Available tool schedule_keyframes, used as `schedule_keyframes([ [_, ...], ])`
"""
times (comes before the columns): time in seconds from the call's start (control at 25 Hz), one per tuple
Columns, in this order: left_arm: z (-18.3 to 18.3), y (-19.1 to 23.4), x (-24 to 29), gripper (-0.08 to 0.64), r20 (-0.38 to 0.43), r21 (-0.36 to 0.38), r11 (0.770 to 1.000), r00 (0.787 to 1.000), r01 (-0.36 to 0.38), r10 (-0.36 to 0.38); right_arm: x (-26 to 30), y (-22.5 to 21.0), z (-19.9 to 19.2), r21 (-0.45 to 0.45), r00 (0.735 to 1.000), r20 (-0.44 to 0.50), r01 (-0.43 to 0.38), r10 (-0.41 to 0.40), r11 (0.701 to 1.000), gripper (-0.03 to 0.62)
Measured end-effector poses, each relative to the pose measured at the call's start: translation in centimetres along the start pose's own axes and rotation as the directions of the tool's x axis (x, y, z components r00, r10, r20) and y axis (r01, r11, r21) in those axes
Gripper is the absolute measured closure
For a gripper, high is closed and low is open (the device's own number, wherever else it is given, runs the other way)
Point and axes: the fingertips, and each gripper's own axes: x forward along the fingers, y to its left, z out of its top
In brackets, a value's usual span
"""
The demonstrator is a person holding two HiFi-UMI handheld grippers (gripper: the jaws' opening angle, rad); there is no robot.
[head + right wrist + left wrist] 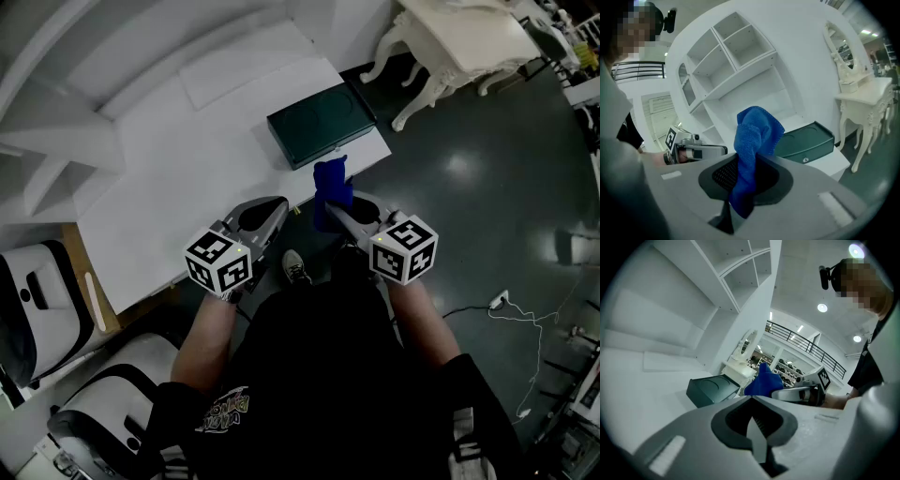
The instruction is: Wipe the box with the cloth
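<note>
White shelving (56, 112) with empty-looking compartments fills the left of the head view. A long white table (178, 187) runs out from it toward the right. The left gripper (277, 208) hangs over the table's near edge. In its own view its jaws are pressed together with nothing between them (757, 432).

The dark green box (322, 124) lies flat on the table's right end, close to the corner, lid side up with a round recess in it. It shows low and left in the left gripper view (712, 389) and to the right in the right gripper view (806, 140).

Just right of the left gripper, the right gripper (337, 214) is clamped on the blue cloth (330, 187). The cloth stands up bunched out of the closed jaws (752, 145), near the box's near edge.

Farther right lies a dark, glossy floor (487, 187) with a thin white cable (525, 319) on it. A cream, carved-legged dressing table (459, 42) stands at the top right.
</note>
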Motion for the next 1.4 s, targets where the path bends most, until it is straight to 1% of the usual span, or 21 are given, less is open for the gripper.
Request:
schedule_keyframes([
  [0.28,-0.3,-0.3,-0.1,0.56,0.005,0.0,1.0,1.0,-0.001,0.001,-0.3,0.0,-0.1,-0.005,1.0,0.004,0.003,-0.003,1.0,0.502],
  [0.48,-0.3,-0.5,-0.5,0.56,0.01,0.004,1.0,1.0,-0.001,0.001,-0.4,0.3,-0.1,0.023,1.0,0.018,-0.009,0.009,1.0,0.499],
  [0.68,-0.7,-0.5,-1.0,0.56,0.005,-0.001,1.0,1.0,-0.01,0.01,-0.5,0.7,-0.3,0.026,1.0,0.011,-0.014,0.014,1.0,0.499],
  [0.92,-1.2,0.1,-1.6,0.56,-0.008,-0.007,1.0,1.0,-0.025,0.025,-0.1,1.1,-0.6,0.028,1.0,-0.001,-0.011,0.011,1.0,0.499],
  [1.24,-1.2,0.5,-1.7,0.56,-0.009,-0.009,1.0,1.0,-0.017,0.016,0.5,0.9,-0.4,0.042,1.0,-0.003,0.005,-0.004,0.999,0.499],
  [1.4,-1.7,0.9,-1.9,0.56,-0.016,-0.014,1.0,1.0,-0.026,0.026,0.9,0.9,-0.8,0.054,1.0,-0.003,0.005,-0.005,0.999,0.499],
])
